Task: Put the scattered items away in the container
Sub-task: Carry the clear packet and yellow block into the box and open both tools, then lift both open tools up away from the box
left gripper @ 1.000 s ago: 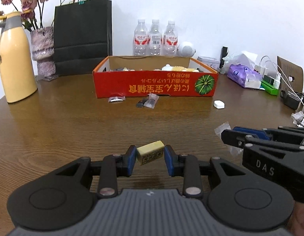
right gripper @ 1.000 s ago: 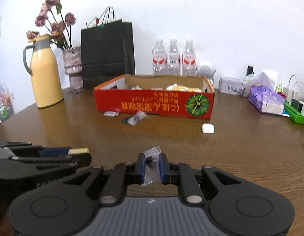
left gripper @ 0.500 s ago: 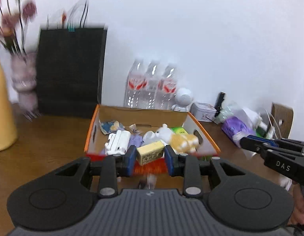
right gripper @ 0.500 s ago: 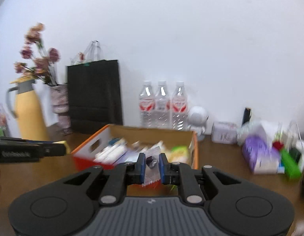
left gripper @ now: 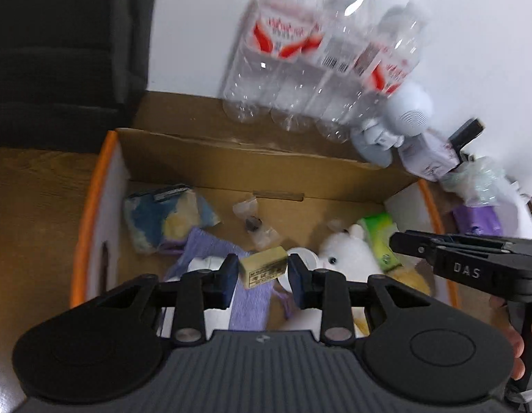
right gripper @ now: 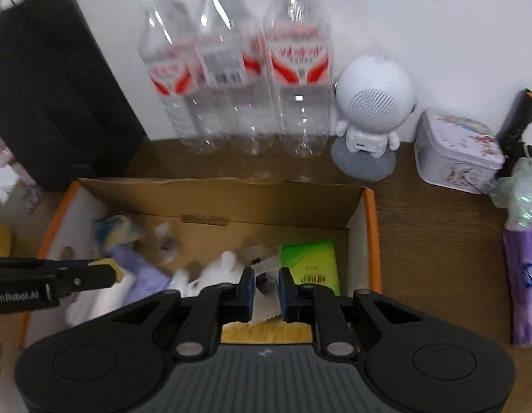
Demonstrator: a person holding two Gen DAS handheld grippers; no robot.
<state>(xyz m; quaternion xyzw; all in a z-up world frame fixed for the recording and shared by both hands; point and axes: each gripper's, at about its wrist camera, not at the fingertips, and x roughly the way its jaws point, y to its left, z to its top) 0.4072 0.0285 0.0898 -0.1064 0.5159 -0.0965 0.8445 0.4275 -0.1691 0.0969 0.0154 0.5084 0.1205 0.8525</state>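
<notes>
Left claw grasping a small yellow block above the open cardboard box. Right claw clenched on a clear sachet over the same box, beside a green packet.

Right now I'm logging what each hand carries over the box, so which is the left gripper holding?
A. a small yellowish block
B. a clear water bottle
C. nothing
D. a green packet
A: in the left wrist view the left gripper has its blue pads closed on a small yellowish block, held above the cardboard box, while the green packet lies inside it.
</notes>
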